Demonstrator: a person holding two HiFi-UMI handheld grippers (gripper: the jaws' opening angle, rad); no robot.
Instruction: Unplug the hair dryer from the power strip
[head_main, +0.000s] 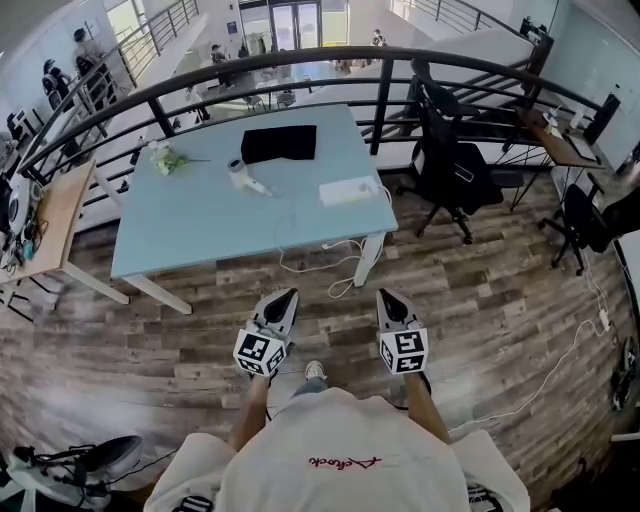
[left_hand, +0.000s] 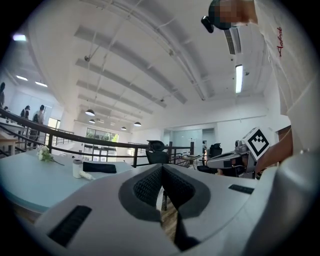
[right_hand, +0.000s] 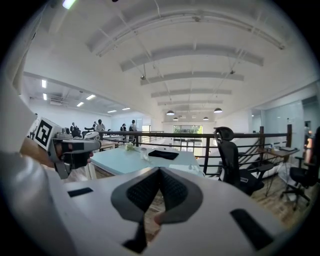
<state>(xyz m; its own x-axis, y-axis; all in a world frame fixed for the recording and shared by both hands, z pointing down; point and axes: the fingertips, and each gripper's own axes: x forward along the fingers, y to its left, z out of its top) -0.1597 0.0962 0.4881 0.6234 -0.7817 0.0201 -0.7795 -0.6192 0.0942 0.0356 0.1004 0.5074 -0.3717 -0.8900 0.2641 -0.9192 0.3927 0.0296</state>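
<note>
A small white hair dryer (head_main: 243, 177) lies on the light blue table (head_main: 190, 225), near the middle. The white power strip (head_main: 349, 190) lies by the table's right edge, and a thin white cord (head_main: 338, 264) hangs off the front edge below it. Both grippers are held side by side over the wooden floor, short of the table, pointing at it. My left gripper (head_main: 288, 295) is shut and empty, jaws meeting (left_hand: 161, 171). My right gripper (head_main: 385, 296) is shut and empty as well (right_hand: 159, 173). The hair dryer (left_hand: 80, 170) (right_hand: 144, 154) and power strip (right_hand: 190, 168) show ahead.
A black folded item (head_main: 279, 142) and a bunch of flowers (head_main: 163, 157) lie on the table's far side. A dark railing (head_main: 380, 105) runs behind it. A black office chair (head_main: 450, 165) stands to the right. Cables trail on the floor at right (head_main: 560, 350).
</note>
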